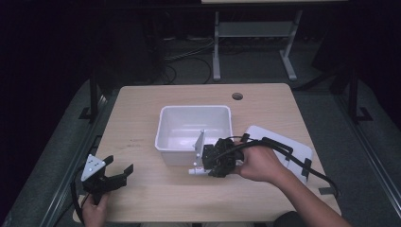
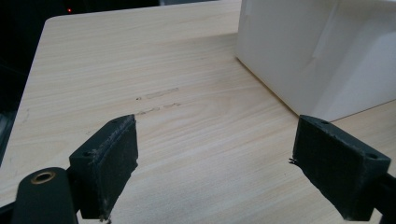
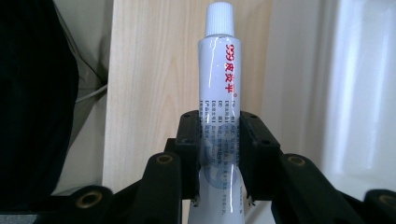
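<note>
A: How is the tube [image 3: 218, 93] held?

B: It is clamped between the two black jaws of the right gripper [image 3: 218, 154], about midway along its body, with the white cap pointing away from the gripper. The grip appears to have been placed on the fuller part of the tube so that the flat crimped end is left behind the pads and the cap end is left free.

A: And where is it, seen from above?

B: In the high view the right gripper [image 1: 208, 166] is seen just at the near wall of the white bin [image 1: 165, 118], with the tube [image 1: 196, 171] sticking out sideways from it, above the counter [image 1: 142, 189]. The tube is judged to be on its way into the bin, which is open and looks bare inside.

A: What of the other gripper?

B: The left gripper [image 1: 120, 171] is held over the near left corner of the counter, well apart from the tube. Its jaws are spread wide with nothing between them, probably kept out of the way.

A: What is given by one view and not by another?

B: The red print on the tube and the pinch of the pads can be read in the right gripper view; from above the tube is a small white stub. In the left gripper view the bin's outer corner [image 2: 299, 60] is seen ahead and to the right of the jaws. A flat white lid [image 1: 283, 142] beyond the right hand is made out from above.
</note>
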Action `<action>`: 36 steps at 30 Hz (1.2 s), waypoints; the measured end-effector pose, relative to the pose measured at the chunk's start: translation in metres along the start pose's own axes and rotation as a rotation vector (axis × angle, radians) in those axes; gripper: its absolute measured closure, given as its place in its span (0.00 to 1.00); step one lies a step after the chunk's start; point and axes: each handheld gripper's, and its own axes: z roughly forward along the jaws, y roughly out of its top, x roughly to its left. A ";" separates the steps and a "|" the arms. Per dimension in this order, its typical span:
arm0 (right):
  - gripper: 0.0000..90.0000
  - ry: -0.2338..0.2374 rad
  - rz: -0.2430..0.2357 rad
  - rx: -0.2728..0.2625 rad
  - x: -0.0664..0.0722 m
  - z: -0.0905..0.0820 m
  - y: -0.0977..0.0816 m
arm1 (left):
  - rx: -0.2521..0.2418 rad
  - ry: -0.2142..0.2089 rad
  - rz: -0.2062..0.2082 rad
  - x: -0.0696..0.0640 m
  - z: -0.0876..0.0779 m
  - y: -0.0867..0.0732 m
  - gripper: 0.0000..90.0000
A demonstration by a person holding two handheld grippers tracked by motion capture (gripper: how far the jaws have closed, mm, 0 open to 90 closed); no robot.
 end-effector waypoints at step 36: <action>0.79 -0.028 0.057 0.017 -0.076 -0.013 0.024 | -0.006 0.004 0.003 0.002 -0.001 0.000 0.15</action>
